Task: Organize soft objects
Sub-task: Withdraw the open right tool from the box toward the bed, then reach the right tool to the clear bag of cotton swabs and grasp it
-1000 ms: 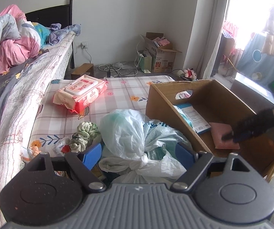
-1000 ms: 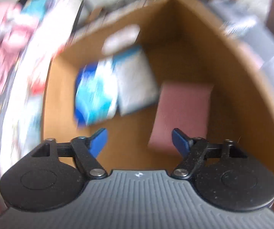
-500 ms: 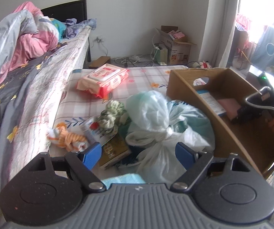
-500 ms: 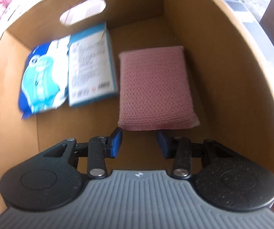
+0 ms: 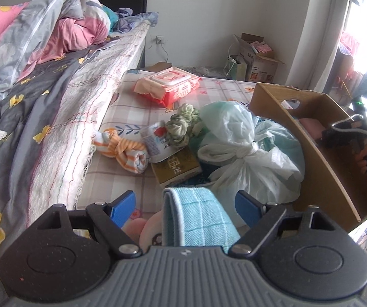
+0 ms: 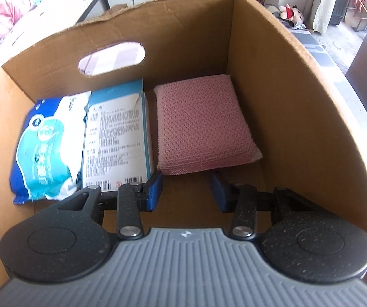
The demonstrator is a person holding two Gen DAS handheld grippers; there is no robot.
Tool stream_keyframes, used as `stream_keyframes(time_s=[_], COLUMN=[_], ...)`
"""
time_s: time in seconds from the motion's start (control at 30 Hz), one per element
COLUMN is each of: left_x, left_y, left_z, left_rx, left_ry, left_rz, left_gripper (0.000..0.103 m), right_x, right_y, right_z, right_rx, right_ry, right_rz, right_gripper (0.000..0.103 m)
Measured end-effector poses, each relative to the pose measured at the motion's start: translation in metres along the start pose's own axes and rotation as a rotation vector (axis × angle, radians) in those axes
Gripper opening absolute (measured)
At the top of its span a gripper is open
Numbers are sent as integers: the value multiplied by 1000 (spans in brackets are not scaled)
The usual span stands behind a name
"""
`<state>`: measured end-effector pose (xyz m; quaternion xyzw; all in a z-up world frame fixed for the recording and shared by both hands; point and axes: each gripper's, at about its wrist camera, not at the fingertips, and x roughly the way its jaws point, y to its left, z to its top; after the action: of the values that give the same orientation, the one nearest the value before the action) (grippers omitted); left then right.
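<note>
My left gripper (image 5: 186, 204) is open above a folded light-blue cloth (image 5: 196, 217) that lies between its blue fingers. Past it on the checked mat (image 5: 132, 107) lie a tied white plastic bag (image 5: 242, 148), a green scrunchie bundle (image 5: 183, 124), an orange striped rolled cloth (image 5: 122, 151) and a pink wipes pack (image 5: 168, 84). My right gripper (image 6: 186, 192) is open inside the cardboard box (image 6: 298, 102), just short of a pink mesh pad (image 6: 204, 125) on the box floor. The right gripper also shows in the left wrist view (image 5: 336, 135), inside the box (image 5: 319, 158).
In the box lie a blue-white tissue pack (image 6: 48, 148) and a blue printed carton (image 6: 117, 138). A bed with quilts (image 5: 30, 64) runs along the left. A yellow-brown box (image 5: 175, 168) and a small packet (image 5: 155, 138) lie by the bag. More cartons (image 5: 257, 61) stand by the far wall.
My left gripper has pulled back and lower, so the blue cloth now lies between its fingers. My right gripper has opened wider and backed a little from the pink pad.
</note>
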<state>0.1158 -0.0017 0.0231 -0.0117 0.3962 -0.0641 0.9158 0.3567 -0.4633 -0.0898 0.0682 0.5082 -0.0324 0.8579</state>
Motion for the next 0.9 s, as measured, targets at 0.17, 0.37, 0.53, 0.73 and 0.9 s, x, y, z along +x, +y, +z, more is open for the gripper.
stream_keyframes(time_s=[0.17,0.37,0.53,0.73,0.9], left_x=[-8,-20,-24,-26,-30], left_y=[13,23,26,29,30], left_z=[-10,-23,-35,-46,-55], left_rx=[-38,-41,-30,-25,-9], left_ry=[0,-2,15,28,32], left_rz=[25,42,25,-8,-12], left_gripper=[87,89,89,89,89], right_x=[-2,17,-7,-68,-129], right_y=[-16,-20,-22,-17,2], right_z=[10,20,16,0,-28], right_rx=[56,141,183,144,158], right_ry=[-62,19,113,42,-69], right_rz=[18,44,75,61,175], right_gripper=[52,70,84,86,87])
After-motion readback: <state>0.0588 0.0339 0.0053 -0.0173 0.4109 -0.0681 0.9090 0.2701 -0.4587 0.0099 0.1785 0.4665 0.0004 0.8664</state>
